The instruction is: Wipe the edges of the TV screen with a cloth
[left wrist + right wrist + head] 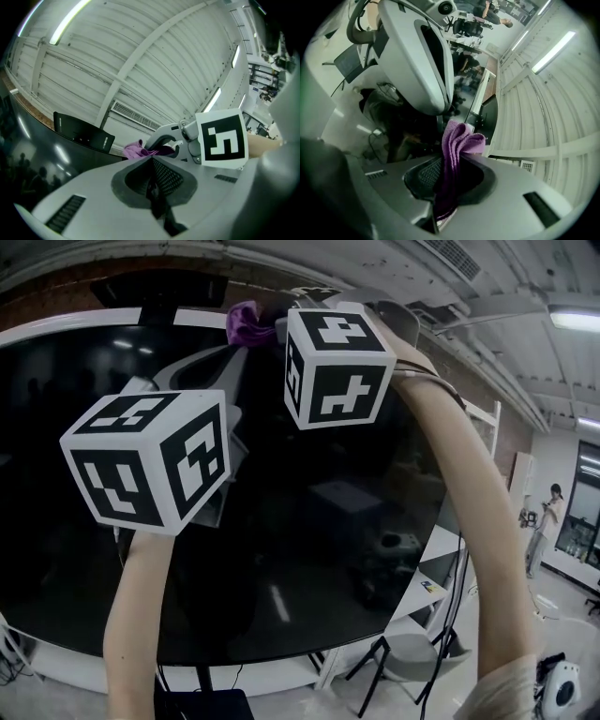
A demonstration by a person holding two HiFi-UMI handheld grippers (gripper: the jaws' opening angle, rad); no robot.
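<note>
One purple cloth (458, 143) clamped in the right gripper (446, 180), near the TV screen (309, 549) top; left gripper (152, 185) closed, empty

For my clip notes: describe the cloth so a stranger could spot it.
Find the big black TV screen and follow it to its top edge. There, pinched in the right gripper, is a crumpled cloth, the only purple thing in sight.
</note>
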